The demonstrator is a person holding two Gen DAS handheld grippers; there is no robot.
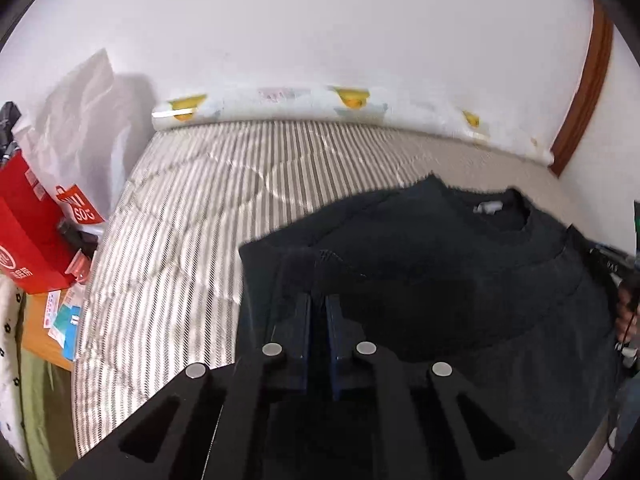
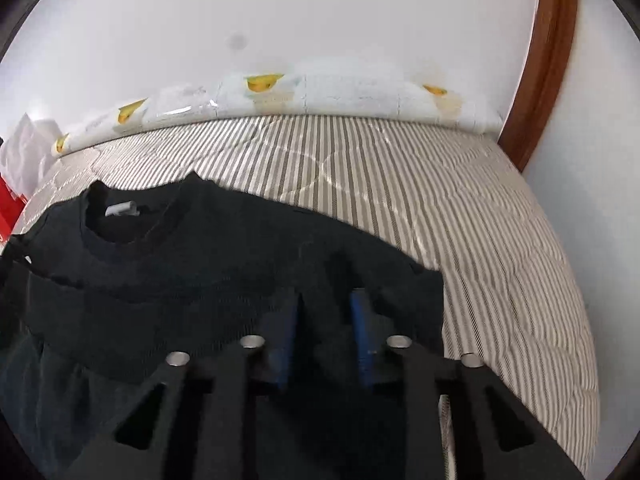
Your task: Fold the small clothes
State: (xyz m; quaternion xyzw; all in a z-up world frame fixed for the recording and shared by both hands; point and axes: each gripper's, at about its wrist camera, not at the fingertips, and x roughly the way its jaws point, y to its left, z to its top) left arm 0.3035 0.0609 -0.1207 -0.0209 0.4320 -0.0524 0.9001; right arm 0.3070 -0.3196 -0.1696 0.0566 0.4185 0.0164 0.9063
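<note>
We see a dark shirt (image 1: 440,264) lying on a striped mattress (image 1: 180,208), its round neckline toward the white wall (image 1: 320,20) and a pale label showing inside the collar. In the left wrist view our left gripper (image 1: 318,304) sits over the shirt's left part, its two blue-edged fingers (image 1: 302,320) drawn close with only a narrow dark slit between them; dark cloth fills that slit, so we read it as pinched onto the shirt, though dark on dark makes the contact hard to confirm. The shirt's left edge runs just beside these fingers, and beyond it the striped mattress lies bare out to its left border. Past that border we see a red box (image 1: 28,236), papers and a white plastic bag (image 1: 80,120) crowding that side.

In the right wrist view our right gripper (image 2: 326,312) is over the shirt's (image 2: 180,256) right part, its blue pads (image 2: 360,320) standing clearly apart with dark fabric visible in the gap. The shirt's right edge falls just right of this gripper, and from there the mattress (image 2: 480,240) stretches bare to its curved right edge. A rolled, printed white bundle (image 2: 320,96) lines the far edge of the mattress against the wall, and a brown wooden frame (image 2: 548,60) rises at the far right corner. A strip of bare mattress lies between the collar and the bundle.
</note>
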